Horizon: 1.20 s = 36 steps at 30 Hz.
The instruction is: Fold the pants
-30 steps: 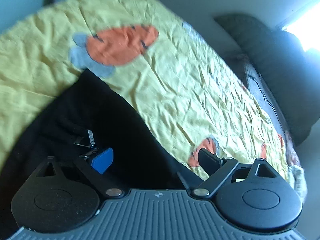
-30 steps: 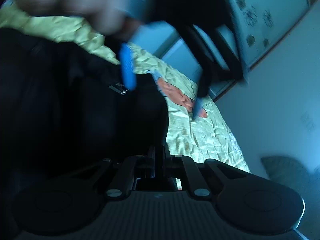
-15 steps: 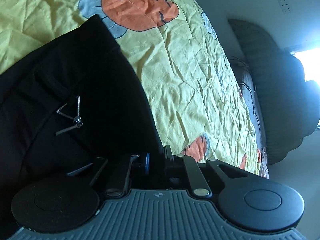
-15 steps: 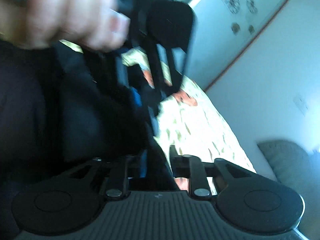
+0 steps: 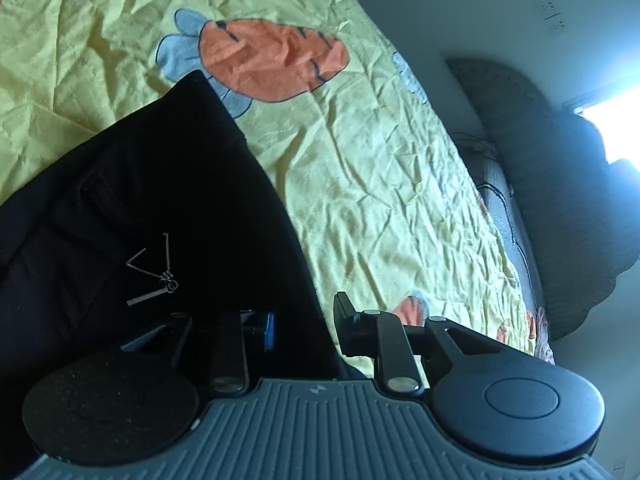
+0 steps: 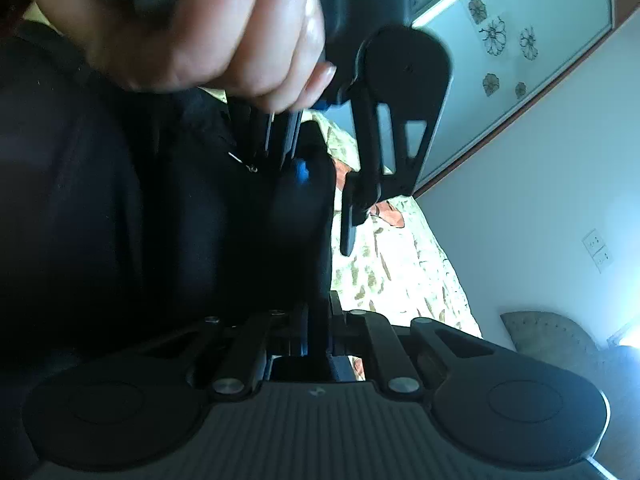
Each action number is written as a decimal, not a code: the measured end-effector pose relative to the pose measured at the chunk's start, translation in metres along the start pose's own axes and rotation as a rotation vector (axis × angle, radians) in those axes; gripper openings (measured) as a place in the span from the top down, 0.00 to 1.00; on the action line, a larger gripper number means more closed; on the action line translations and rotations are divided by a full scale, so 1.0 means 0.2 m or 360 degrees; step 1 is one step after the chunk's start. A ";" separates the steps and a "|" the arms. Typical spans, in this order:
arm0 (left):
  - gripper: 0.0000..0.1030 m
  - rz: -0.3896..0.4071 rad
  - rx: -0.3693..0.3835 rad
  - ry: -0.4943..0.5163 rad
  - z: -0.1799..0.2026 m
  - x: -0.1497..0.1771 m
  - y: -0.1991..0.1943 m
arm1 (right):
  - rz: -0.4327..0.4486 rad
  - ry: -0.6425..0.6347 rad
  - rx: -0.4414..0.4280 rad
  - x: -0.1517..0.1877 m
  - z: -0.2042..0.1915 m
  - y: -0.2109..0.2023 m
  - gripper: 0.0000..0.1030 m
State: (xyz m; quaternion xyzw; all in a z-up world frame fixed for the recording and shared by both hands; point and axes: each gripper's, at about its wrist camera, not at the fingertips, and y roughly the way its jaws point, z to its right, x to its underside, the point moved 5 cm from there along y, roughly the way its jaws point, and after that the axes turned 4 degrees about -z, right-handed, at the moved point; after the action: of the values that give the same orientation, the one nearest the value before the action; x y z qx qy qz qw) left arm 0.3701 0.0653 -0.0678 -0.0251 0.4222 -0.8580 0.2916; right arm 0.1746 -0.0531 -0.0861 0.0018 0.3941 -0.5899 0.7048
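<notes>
From the left wrist camera, black pants [image 5: 152, 216] lie on a yellow carrot-print bedsheet [image 5: 360, 184], a small metal clasp [image 5: 158, 276] showing on the cloth. The left gripper [image 5: 304, 326], wide open a second ago and pinched shut half a second ago, has just been opening again; its jaws now stand partly apart with the edge of the pants between them, the pads not visibly pressing. From the right wrist camera, the right gripper [image 6: 318, 332] is clamped tight on a fold of the same dark fabric [image 6: 160, 240], as it was a second ago. Above it a hand [image 6: 208, 28] holds the other gripper close against the cloth. The left side appears to be re-gripping, so the fold is likely only starting.
</notes>
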 end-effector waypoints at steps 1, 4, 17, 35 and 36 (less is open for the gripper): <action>0.83 0.0003 -0.0004 -0.0001 -0.01 0.00 0.00 | 0.0003 0.0010 -0.0001 -0.01 0.00 -0.01 0.92; 0.92 0.0038 -0.0017 0.0064 -0.02 0.03 -0.04 | -0.0039 0.0056 0.0027 0.02 0.06 0.03 0.91; 0.93 0.0261 0.0033 0.0387 0.06 0.31 -0.32 | -0.0336 0.0369 0.0107 0.21 0.42 0.01 0.91; 0.93 0.0343 0.0150 0.0552 -0.18 0.73 -0.80 | -0.0152 0.0358 0.0236 -0.15 0.10 -0.68 0.95; 0.93 0.0327 0.0142 0.0559 -0.21 0.76 -0.81 | -0.0160 0.0366 0.0216 -0.14 0.07 -0.69 0.95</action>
State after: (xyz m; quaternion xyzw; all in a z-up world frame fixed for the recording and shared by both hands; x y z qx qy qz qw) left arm 0.1542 0.0917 -0.0052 0.1809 0.4285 -0.8328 0.3003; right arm 0.0672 -0.0782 0.0042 0.0972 0.4311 -0.6456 0.6228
